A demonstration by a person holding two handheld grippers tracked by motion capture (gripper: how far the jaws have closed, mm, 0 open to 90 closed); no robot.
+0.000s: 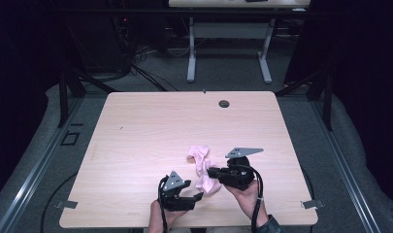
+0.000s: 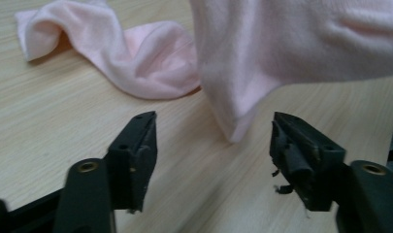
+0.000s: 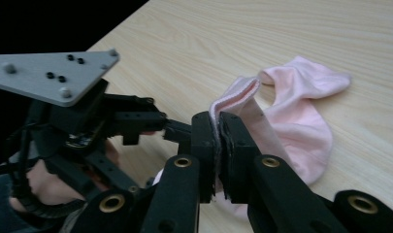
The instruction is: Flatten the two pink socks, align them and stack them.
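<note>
Pink sock (image 1: 202, 167) lies on the near-centre of the bench (image 1: 136, 126), one end lifted, the rest trailing flat toward the far side. Right claw (image 3: 217, 141) is clamped on the sock's folded edge, jaws pressed together with fabric between them. Left claw (image 2: 213, 145) has its jaws apart, just short of the hanging corner and not touching it.

Looks like a mid-pickup or straighten step: one end secured, second grasp pending. Next move probably needs the left claw to ease forward so the dangling corner sits between the jaws, then close without tugging the cloth out of the right claw's grip.

Hard to read: which end is cuff or toe, and how deep the fabric sits in the right jaws. The person's hand (image 3: 43, 182) is partly behind the left claw's body.
</note>
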